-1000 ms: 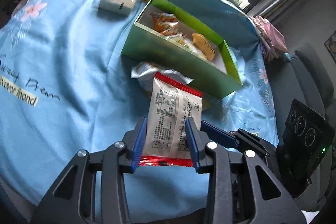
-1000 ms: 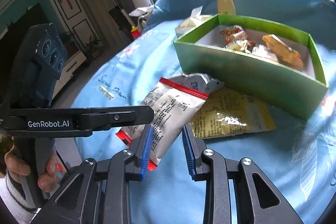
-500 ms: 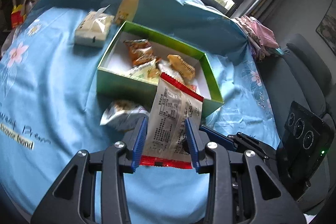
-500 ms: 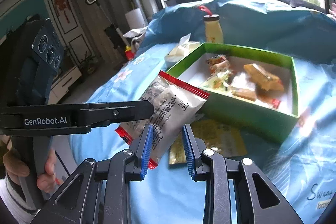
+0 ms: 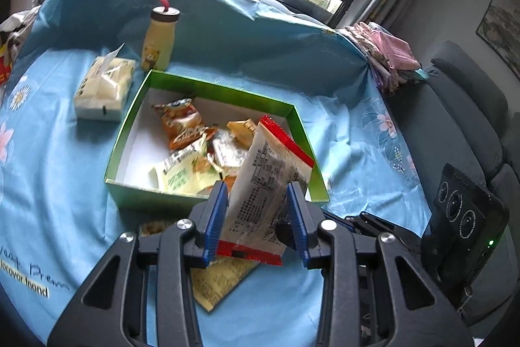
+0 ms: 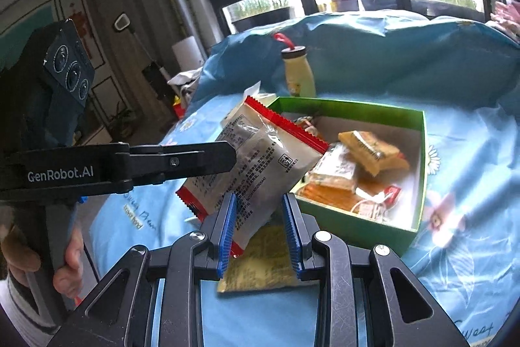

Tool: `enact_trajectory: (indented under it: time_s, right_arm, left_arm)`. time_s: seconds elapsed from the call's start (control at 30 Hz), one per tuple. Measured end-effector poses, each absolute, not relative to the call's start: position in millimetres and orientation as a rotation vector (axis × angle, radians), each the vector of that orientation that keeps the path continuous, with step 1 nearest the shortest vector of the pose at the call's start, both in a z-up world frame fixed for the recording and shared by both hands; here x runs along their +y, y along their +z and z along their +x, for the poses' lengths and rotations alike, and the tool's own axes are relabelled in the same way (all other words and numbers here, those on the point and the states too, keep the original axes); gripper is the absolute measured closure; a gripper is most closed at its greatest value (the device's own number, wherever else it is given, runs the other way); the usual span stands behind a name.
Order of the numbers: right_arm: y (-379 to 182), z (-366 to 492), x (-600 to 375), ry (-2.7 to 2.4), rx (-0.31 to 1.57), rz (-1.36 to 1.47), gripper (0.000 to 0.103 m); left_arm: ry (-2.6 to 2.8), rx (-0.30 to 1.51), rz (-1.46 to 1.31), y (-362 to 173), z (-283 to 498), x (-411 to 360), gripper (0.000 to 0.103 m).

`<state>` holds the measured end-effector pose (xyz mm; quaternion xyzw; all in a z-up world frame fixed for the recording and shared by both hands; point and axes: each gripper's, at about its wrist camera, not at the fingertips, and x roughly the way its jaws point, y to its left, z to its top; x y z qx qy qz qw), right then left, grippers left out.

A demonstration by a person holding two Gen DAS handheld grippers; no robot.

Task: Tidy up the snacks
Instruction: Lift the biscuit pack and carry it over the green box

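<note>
Tissue pack [image 5: 103, 89]: one is seen at about 10 o'clock in the left wrist view, just beside the box's left wall.
Bottle [image 5: 159, 40]: one, upright at 11 o'clock, by the box's far left corner.
Green box [image 5: 208, 88]: one; at least five wrapped snacks are counted inside, though the overlapping pile cannot be counted exactly.
Yellow packet [image 5: 218, 279]: one, flat on the blue cloth [image 5: 48, 171] at 6 o'clock, partly hidden under the left gripper.
Red-edged packet [image 5: 265, 184]: one, held in the air over the box's near right corner; a second ago it was lower, short of the box.
Left gripper [image 5: 256, 218]: closed onto the red-edged packet's lower part.
Right gripper [image 6: 258, 231]: jaws are parted; the packet's corner is seen between them, but contact cannot be told.
Silver packet: seen a second ago, now out of sight.
</note>
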<state>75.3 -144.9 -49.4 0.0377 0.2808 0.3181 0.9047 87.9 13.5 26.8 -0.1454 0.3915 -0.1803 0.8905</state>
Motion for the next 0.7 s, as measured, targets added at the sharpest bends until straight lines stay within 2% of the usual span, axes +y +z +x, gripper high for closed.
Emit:
enact_trajectory:
  time_s: [0.7]
  right_arm:
    - [-58, 141, -163, 0.599, 0.583, 0.112, 0.072]
  left_arm:
    - [-0.418, 0.850, -0.306, 9, 161, -2, 0.066]
